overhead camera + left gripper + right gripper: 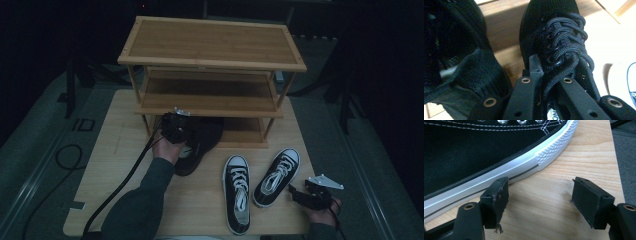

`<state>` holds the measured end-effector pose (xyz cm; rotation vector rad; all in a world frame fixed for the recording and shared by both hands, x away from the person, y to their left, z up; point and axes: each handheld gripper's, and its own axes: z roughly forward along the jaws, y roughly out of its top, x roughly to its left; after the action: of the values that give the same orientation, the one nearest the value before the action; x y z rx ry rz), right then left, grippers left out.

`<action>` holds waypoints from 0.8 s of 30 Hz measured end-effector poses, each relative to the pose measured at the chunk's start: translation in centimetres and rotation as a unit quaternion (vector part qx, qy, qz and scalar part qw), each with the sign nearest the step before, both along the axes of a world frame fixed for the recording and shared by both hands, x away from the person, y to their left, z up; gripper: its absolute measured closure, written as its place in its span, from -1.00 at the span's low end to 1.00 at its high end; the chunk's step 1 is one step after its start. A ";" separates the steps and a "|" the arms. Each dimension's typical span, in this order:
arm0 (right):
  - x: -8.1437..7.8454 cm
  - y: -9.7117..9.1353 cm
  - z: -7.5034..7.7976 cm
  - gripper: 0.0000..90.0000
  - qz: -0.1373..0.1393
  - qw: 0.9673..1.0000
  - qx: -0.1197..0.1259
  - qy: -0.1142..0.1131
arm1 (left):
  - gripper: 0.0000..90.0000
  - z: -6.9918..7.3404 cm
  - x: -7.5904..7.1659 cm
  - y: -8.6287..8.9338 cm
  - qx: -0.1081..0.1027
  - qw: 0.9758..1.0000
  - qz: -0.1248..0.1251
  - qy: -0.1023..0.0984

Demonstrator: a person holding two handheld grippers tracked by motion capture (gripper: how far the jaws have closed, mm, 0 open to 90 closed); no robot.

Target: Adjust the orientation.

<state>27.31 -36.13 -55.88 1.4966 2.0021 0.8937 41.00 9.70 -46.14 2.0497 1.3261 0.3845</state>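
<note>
Left gripper view — black shoe [559, 32] between hand-held gripper [549, 72] jaws

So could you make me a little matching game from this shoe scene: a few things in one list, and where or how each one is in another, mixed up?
Things:
1. left gripper
2. right gripper
3. black knit shoe
4. pair of black-and-white sneakers
5. wooden shoe rack

States or places:
A. side by side on the table, toes toward the person
B. jaws open, beside a white sole
C. standing at the far side of the table
D. jaws closed on the laced part of a shoe
E. toe under the rack's lowest shelf

Pairs: 1-D, 2-B, 3-E, 4-A, 5-C
</note>
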 end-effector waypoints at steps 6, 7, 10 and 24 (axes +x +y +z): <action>0.0 0.0 0.0 -0.35 0.000 1.000 0.000 0.000 | 0.95 -0.2 0.1 0.0 0.002 1.000 0.028 -0.011; 0.0 0.0 0.0 -0.35 0.001 1.000 0.000 0.000 | 0.95 -0.2 0.1 0.0 0.001 0.999 0.033 -0.012; 0.0 0.0 0.0 -0.35 0.001 1.000 0.000 0.000 | 0.95 -0.2 0.2 0.1 0.001 0.999 0.040 -0.016; 0.0 0.0 0.0 -0.35 0.001 1.000 0.000 0.000 | 0.91 -1.2 0.5 -0.1 0.015 0.998 0.067 -0.017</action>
<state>27.33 -36.15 -55.88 1.4945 2.0043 0.8943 41.53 9.61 -47.37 1.9767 1.4488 0.4997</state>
